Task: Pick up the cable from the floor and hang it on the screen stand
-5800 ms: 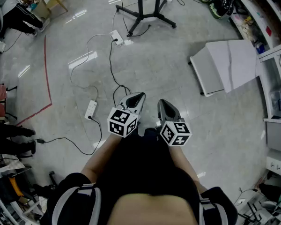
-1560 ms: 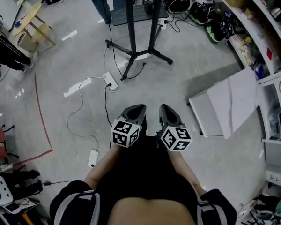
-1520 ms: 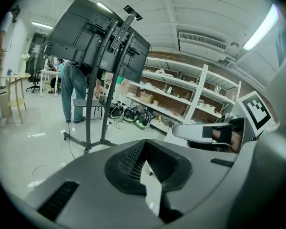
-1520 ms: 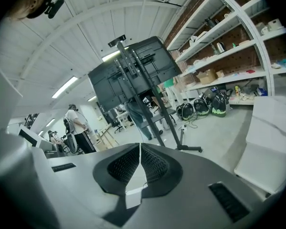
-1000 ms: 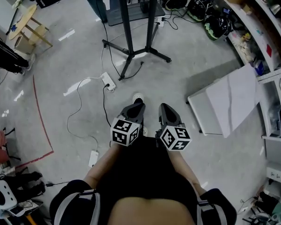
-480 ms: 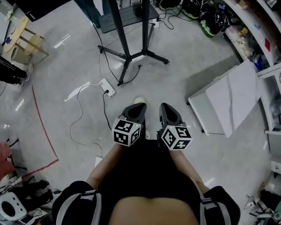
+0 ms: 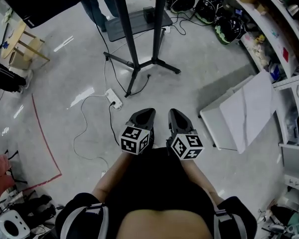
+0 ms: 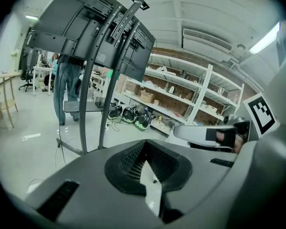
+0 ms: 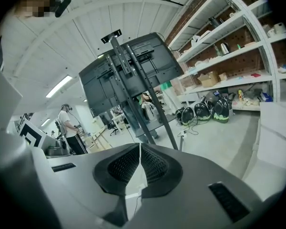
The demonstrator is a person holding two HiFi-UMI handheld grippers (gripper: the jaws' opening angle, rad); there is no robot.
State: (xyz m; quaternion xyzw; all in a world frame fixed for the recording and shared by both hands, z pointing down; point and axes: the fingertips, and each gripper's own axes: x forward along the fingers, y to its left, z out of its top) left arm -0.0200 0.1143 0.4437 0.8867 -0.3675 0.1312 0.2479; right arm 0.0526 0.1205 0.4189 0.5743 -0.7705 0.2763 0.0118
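Observation:
A white power strip (image 7: 114, 98) lies on the grey floor, with a thin white cable (image 7: 78, 128) looping left of it and a black cable (image 7: 111, 122) running toward me. Beyond it stands the black screen stand (image 7: 134, 59) on splayed legs; its screen (image 8: 93, 32) and poles (image 8: 86, 109) fill the left gripper view, and the screen (image 9: 133, 73) also shows in the right gripper view. My left gripper (image 7: 145, 113) (image 8: 144, 144) and right gripper (image 7: 174, 113) (image 9: 139, 146) hang side by side in front of my body, both shut and empty, well above the cables.
White boards (image 7: 239, 108) lie on the floor at the right, below long shelves (image 7: 284, 39). Helmets (image 7: 204, 9) sit behind the stand. A person's legs (image 7: 95, 6) stand by a low platform (image 7: 134, 23). A wooden stool (image 7: 20, 46) and red floor tape (image 7: 44, 133) are at the left.
The view has advanced toward the screen stand; stand and power strip sit nearer and lower in view. Both grippers stay shut, side by side.

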